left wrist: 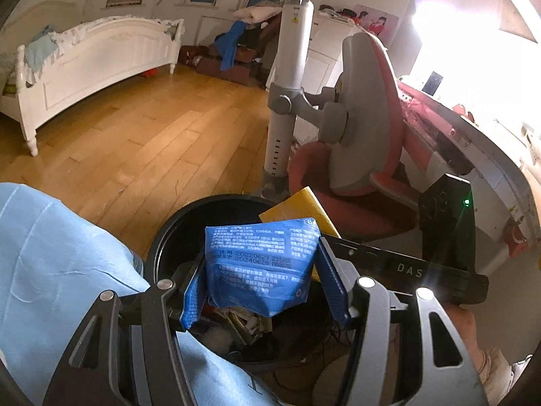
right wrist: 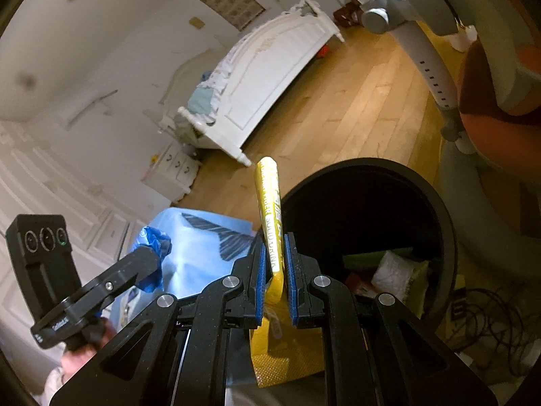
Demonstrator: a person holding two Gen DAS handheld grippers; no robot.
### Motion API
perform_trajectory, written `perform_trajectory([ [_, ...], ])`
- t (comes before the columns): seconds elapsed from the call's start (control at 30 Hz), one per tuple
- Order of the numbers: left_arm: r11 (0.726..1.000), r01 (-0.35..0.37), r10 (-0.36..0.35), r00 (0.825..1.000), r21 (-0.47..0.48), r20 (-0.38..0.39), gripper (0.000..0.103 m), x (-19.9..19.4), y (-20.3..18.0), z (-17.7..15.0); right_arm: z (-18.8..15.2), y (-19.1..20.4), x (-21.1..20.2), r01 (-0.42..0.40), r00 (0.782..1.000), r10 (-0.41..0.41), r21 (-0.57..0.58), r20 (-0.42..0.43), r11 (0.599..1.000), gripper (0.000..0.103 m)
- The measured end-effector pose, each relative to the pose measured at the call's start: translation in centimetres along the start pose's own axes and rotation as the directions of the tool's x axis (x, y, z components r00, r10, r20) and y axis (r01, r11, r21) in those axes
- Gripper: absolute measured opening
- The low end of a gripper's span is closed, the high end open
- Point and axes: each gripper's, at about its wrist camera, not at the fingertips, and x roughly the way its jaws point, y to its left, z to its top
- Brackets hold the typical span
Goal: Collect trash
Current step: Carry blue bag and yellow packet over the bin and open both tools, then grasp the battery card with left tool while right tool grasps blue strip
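Left wrist: crumpled blue wrapper [left wrist: 260, 267], white print, over black bin [left wrist: 175, 226]

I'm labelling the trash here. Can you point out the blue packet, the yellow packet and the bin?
Blue packet [left wrist: 260, 264]: left wrist view, middle of its printed face.
Yellow packet [right wrist: 270, 216]: right wrist view, printed edge above the fingers.
Bin [right wrist: 449, 237]: right wrist view, right side of its black rim.

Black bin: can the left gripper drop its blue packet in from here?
Probably yes. The left gripper holds the blue packet above the black bin's open mouth; nothing covers it.
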Motion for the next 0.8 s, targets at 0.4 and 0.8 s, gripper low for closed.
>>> perform_trajectory([
  [0.4, 0.997, -0.074, 0.074, 0.997, 0.024, -0.003, 0.095, -0.1, -0.8, 0.3, -0.9, -0.6, -0.6, 0.06, 0.998, -0.061, 0.046, 0.006, 0.997, 0.074],
  [0.8, 0.972, -0.237, 0.236, 0.969, 0.001, 0.07, 0.098, -7.7, 1.8, -3.4, -2.9, 5.1, 0.7, 0.044, 0.998, -0.046, -0.04, -0.043, 0.998, 0.077],
])
